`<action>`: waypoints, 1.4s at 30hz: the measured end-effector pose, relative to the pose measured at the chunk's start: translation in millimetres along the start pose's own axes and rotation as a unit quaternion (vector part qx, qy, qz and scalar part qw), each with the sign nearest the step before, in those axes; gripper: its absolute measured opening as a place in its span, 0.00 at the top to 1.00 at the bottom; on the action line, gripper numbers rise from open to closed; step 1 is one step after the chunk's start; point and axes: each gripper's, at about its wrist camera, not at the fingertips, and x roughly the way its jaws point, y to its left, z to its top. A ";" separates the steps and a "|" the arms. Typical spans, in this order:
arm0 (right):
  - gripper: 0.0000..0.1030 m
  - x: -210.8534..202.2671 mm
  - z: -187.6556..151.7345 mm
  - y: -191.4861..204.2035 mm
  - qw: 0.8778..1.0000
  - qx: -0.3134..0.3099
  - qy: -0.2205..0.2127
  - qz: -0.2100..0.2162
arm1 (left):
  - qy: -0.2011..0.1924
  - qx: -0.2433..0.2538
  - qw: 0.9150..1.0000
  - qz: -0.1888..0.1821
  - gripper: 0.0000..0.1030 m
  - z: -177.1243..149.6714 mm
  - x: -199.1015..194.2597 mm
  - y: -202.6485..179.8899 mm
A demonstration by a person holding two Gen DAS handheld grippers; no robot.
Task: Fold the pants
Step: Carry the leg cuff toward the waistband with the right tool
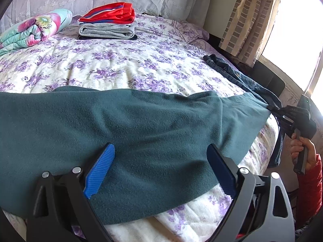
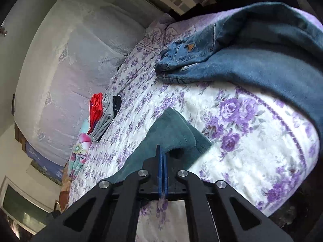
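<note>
Left hand-held gripper (image 1: pixel 160 151) spread over green pants (image 1: pixel 125 125); right hand-held gripper (image 2: pixel 162 151) pinching their corner.

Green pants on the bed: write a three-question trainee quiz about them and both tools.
1. True or false: the right tool is shut on the green pants.
2. The left tool is: A) open, B) shut on the jeans, C) out of view.
3. What color is the top item of the folded stack?

Key: 1 true; 2 A; 3 red.
</note>
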 end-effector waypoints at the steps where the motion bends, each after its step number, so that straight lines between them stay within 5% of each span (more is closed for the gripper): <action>1: 0.98 -4.8 0.6 -3.6 1.000 -0.004 0.004 -0.011 | 0.000 -0.003 1.000 -0.002 0.13 0.0 -0.7 1.1; 4: 0.97 4.4 -4.3 -27.7 0.997 0.000 0.047 -0.054 | 0.001 -0.012 1.000 -0.009 0.13 0.2 -2.9 3.9; 6: 0.94 1.0 -3.6 -38.5 0.998 0.020 0.051 -0.032 | 0.003 -0.013 1.000 -0.010 0.13 0.0 -4.8 4.7; 9: 0.86 -33.7 11.2 -38.8 0.997 0.030 -0.035 -0.067 | 0.002 -0.022 1.000 -0.011 0.13 -0.7 -11.9 7.4; 11: 0.86 -48.5 18.3 -20.9 0.993 -0.008 -0.078 -0.089 | -0.004 -0.037 0.999 -0.020 0.13 -2.4 -22.6 12.8; 15: 0.86 -7.9 3.0 65.4 0.990 -0.140 -0.010 -0.021 | -0.012 -0.080 0.997 -0.020 0.13 -3.4 -41.6 33.5; 19: 0.84 83.3 -55.4 173.3 0.956 -0.254 0.123 0.079 | -0.013 -0.135 0.990 -0.024 0.13 -9.7 -58.6 62.9; 22: 0.57 140.4 -114.3 234.3 0.913 -0.318 0.219 0.129 | -0.021 -0.160 0.987 0.011 0.13 -18.4 -76.1 80.2; 25: 0.54 184.6 -164.5 264.4 0.872 -0.367 0.299 0.123 | -0.023 -0.173 0.984 0.025 0.14 -25.8 -88.8 96.7; 27: 0.62 197.9 -172.0 265.3 0.868 -0.377 0.308 0.101 | -0.028 -0.186 0.982 0.020 0.15 -29.8 -98.3 108.3; 29: 0.61 197.3 -152.1 269.0 0.884 -0.350 0.298 0.087 | -0.039 -0.198 0.979 0.014 0.15 -32.8 -109.7 115.7; 32: 0.61 189.0 -131.1 298.1 0.884 -0.362 0.272 0.117 | -0.065 -0.205 0.975 0.057 0.15 -28.3 -121.1 120.3; 38: 0.63 235.5 -163.7 356.2 0.835 -0.450 0.292 0.121 | -0.078 -0.203 0.970 0.107 0.14 -17.8 -119.6 130.7; 42: 0.63 260.1 -195.4 358.4 0.804 -0.496 0.309 0.109 | -0.075 -0.163 0.975 0.128 0.14 -23.7 -110.3 128.0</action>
